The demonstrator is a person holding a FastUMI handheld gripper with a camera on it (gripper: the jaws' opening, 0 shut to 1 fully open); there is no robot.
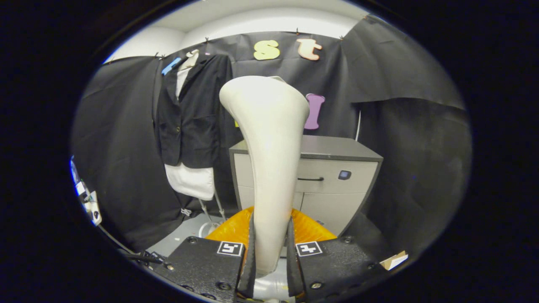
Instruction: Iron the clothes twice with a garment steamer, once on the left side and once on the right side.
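Gripper view, hand-held gripper (270,248) clamping steamer (267,160).

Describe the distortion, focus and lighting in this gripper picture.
Gripper view: fisheye bends the grey cabinet and wall edges; the cream plastic steamer, clamped by the gripper, looms oversized yet sharp; the black hanging jacket sits evenly lit, without glare.

Garment steamers: one (267,160), stood upright, clamped between the gripper's (270,252) two fingers
Black blazers: one (191,113), hung over a white shirt (191,181)
Grey cabinets: one (337,176)
Cabinet handles: one (310,179)
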